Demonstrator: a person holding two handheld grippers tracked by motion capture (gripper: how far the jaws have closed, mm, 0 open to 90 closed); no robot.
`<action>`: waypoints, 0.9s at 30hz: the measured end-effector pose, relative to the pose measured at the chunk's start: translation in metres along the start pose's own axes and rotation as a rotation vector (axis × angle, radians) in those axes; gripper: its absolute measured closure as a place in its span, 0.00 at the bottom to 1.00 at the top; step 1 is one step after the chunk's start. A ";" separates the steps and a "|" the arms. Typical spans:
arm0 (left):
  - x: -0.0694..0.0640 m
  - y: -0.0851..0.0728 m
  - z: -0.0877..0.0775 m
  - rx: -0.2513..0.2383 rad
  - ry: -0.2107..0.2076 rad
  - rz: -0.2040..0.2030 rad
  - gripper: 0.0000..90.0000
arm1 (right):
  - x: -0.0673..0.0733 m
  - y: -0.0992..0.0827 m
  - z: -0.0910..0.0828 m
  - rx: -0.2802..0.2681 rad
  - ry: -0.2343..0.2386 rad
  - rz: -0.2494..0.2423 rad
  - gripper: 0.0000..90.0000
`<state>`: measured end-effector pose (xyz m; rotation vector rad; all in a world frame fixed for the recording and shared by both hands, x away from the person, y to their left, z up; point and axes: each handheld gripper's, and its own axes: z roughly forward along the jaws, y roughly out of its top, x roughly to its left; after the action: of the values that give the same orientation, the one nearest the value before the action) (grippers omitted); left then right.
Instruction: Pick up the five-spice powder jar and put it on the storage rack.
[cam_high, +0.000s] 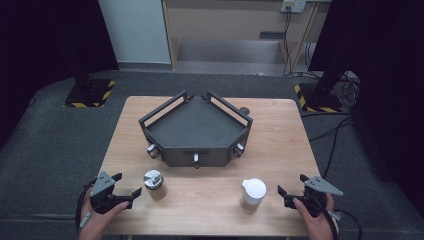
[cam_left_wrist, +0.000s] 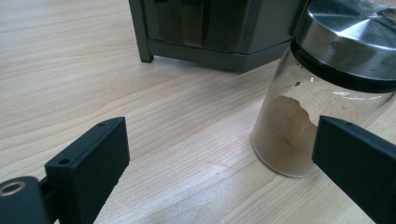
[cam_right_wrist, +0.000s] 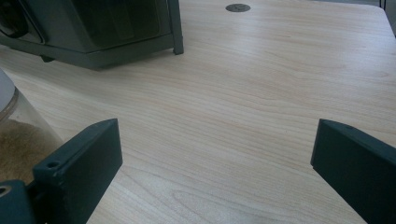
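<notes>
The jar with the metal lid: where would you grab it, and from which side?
Probably round the glass body just under the lid of the jar, coming level from its left, where the open left gripper already sits. It stands upright and round, so jaws close evenly.

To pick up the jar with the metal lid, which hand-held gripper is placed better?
Left. The left hand-held gripper is open right beside the metal-lid jar, near the left front of the table. The right hand-held gripper is open beside the white-lid jar.
</notes>
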<state>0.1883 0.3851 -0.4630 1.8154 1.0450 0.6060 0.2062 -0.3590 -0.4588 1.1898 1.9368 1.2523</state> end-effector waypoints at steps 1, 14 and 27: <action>0.000 0.000 0.000 -0.001 0.000 0.001 0.04 | 0.000 0.000 0.000 0.000 0.000 -0.002 0.03; 0.004 -0.002 -0.002 -0.007 -0.019 0.005 0.05 | -0.003 -0.001 -0.002 0.001 -0.012 0.003 0.03; 0.005 -0.001 -0.002 -0.002 -0.055 0.032 0.04 | -0.003 0.000 -0.002 0.011 -0.018 -0.010 0.03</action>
<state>0.1891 0.3908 -0.4632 1.8402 0.9793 0.5729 0.2061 -0.3624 -0.4584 1.1919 1.9366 1.2229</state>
